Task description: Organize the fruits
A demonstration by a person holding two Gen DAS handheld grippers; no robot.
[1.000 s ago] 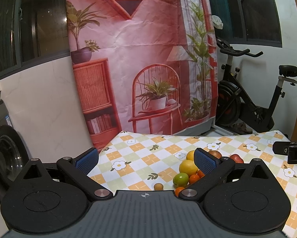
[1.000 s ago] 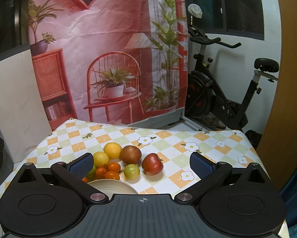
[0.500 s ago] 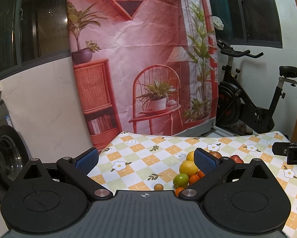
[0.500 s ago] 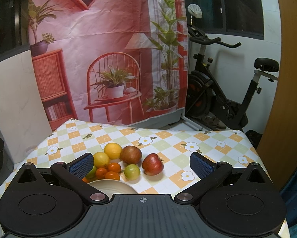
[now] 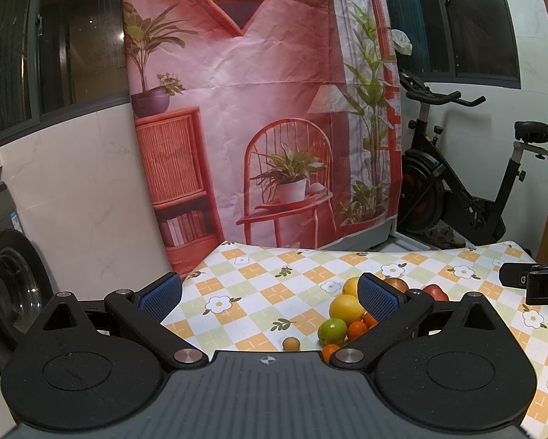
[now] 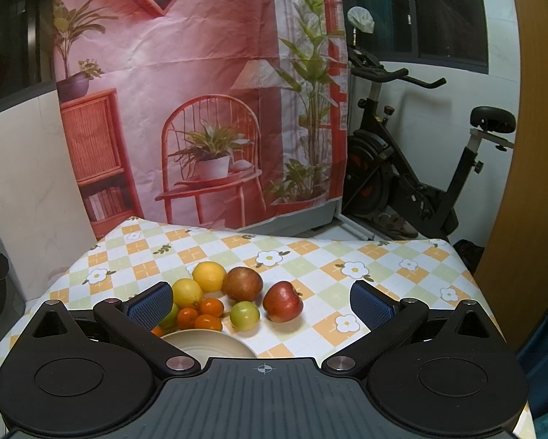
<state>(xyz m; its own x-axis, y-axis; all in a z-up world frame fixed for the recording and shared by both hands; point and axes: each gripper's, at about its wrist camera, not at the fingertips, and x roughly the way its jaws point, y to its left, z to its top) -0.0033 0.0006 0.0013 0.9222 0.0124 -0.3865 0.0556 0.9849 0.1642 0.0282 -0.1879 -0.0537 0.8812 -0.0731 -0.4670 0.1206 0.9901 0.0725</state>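
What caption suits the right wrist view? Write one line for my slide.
Open right tongs hover over loose fruit, red apple included, beside a cream bowl.

Both my wrist views are sharp and evenly lit by warm indoor light from above, with dark windows (image 5: 475, 18) behind. Soft shadows sit under the fruit (image 6: 237, 300) on the bench (image 6: 347, 256). Fisheye bending curves the walls and darkens the corners.
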